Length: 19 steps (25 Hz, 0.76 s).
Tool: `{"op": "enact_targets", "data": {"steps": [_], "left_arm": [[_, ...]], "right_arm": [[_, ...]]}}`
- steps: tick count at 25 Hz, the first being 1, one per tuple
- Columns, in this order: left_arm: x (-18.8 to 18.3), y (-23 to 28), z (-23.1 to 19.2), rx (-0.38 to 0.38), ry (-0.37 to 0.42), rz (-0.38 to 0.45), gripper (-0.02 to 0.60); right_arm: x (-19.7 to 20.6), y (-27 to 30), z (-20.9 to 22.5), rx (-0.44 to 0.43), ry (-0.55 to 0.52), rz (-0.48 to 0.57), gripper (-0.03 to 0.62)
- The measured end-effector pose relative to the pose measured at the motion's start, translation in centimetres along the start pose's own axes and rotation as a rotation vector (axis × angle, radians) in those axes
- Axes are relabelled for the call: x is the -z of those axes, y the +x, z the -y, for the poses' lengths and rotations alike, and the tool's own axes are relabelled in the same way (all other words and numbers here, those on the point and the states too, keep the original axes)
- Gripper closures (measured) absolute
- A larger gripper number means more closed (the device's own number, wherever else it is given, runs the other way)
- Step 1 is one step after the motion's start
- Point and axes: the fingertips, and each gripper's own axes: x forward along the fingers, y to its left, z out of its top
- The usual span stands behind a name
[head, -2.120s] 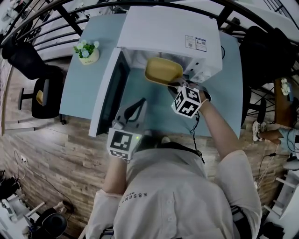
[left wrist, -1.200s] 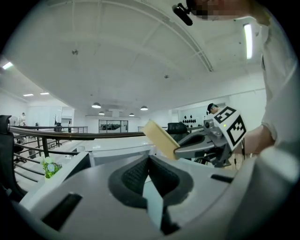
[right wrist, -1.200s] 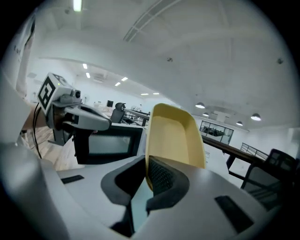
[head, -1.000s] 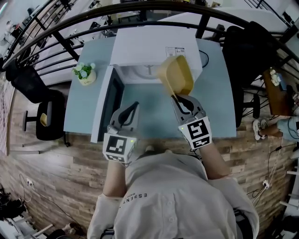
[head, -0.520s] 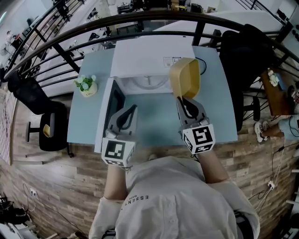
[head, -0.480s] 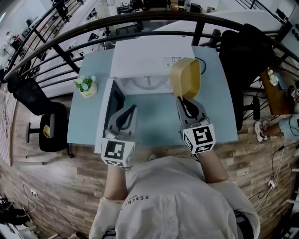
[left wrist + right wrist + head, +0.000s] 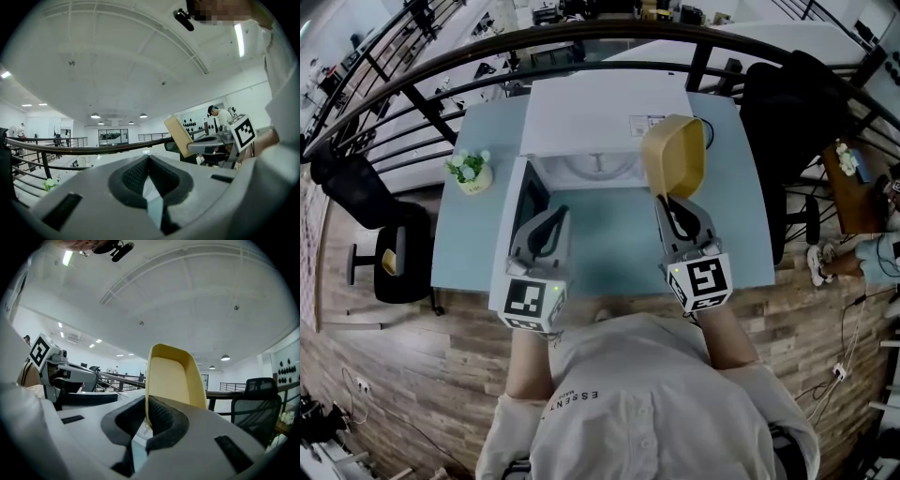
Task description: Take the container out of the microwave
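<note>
The right hand-held gripper [image 7: 147, 412] is clamped on the yellow container [image 7: 171, 376]. Its own view shows the two dark pads pinching one wall near the rim, with the container standing up on edge beyond them and its hollow side facing left. The head view does not show that pinch. It shows where the container [image 7: 675, 155] is: outside the microwave [image 7: 600, 112], held above the light blue tabletop [image 7: 609, 255] and overlapping the microwave's front right corner. The marker cube [image 7: 701, 282] sits at the near end of this hand-held gripper.

The left hand-held gripper [image 7: 149, 160] has its jaws together with nothing between them, which is plain in its own view. From the head view it lies over the tabletop just beside the open microwave door [image 7: 521, 199], which swings out to the left. Only the left gripper view shows the container from the side, as a thin tilted slab at the tip of the right hand-held gripper.

Only the head view shows the open cavity [image 7: 592, 170] with its white round plate. It also shows a small flower pot [image 7: 470, 172] on the tabletop left of the microwave, apart from it. Beyond the tabletop are a dark curved railing [image 7: 487, 52], a black chair [image 7: 783, 103] on the right and another chair [image 7: 361, 187] on the left, all on a wooden floor [image 7: 403, 366]. The two gripper views add the white ceiling with its lamps.
</note>
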Motion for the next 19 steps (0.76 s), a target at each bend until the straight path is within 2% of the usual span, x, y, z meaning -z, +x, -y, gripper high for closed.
{"op": "enact_targets", "data": {"steps": [19], "left_arm": [[0.91, 1.04, 0.43, 0.030, -0.010, -0.029, 0.580]], "right_arm": [[-0.78, 0.51, 0.39, -0.012, -0.019, 0.050, 0.565]]}}
